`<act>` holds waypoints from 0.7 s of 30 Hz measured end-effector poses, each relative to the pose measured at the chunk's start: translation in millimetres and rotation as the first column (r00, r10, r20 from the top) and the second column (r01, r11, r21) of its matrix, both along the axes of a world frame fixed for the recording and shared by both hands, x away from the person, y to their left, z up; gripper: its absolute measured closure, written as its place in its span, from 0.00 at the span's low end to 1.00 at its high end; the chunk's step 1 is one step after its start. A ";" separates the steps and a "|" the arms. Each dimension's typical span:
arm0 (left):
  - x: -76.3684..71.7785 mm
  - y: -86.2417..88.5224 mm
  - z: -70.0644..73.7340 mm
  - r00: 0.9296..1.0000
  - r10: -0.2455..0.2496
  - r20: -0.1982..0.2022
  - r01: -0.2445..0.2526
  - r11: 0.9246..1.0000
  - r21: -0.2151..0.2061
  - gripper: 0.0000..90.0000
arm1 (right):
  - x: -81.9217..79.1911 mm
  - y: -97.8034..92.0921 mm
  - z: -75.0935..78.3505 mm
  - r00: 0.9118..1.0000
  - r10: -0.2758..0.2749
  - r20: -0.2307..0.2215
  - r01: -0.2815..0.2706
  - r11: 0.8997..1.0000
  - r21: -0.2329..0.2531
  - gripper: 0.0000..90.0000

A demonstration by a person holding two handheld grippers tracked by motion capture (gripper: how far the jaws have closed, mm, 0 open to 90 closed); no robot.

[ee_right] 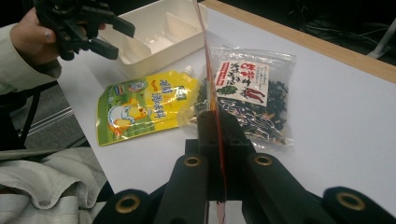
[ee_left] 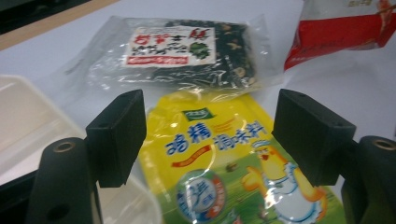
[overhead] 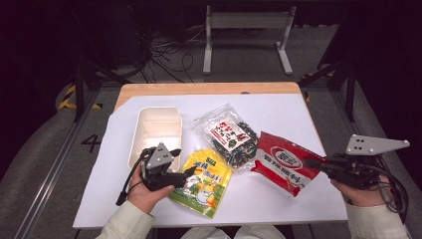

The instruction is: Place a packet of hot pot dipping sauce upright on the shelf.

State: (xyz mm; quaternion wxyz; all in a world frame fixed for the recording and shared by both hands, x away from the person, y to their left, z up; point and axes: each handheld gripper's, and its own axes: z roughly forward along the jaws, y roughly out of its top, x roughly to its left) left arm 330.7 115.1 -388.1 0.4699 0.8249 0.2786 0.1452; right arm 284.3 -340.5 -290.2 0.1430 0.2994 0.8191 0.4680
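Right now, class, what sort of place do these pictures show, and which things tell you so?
Probably a lab or recording studio, not a home: a covered table with set-out snack packets, loose cables on the floor, and dark stands around it.

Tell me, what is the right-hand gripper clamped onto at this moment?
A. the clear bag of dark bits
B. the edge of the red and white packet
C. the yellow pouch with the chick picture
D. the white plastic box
B: the right gripper has its jaws closed on the edge of the red and white packet, whose thin red edge runs between them in the right gripper view.
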 end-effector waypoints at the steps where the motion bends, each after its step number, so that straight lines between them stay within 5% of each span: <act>1: 0.5 -4.4 -1.2 1.000 -0.022 -0.002 0.022 1.000 -0.005 0.29 | -1.0 1.2 1.2 1.000 0.004 0.005 -0.004 1.000 0.002 0.99; 7: 1.9 -18.1 -5.6 0.996 -0.086 -0.014 0.086 0.996 -0.024 0.38 | -6.8 8.8 7.3 0.999 0.028 0.035 -0.028 1.000 0.007 0.99; 21: 2.3 -53.8 -13.4 0.984 -0.178 -0.007 0.177 0.982 -0.061 0.36 | -5.0 23.8 9.9 0.997 0.046 0.054 -0.047 0.999 0.008 0.99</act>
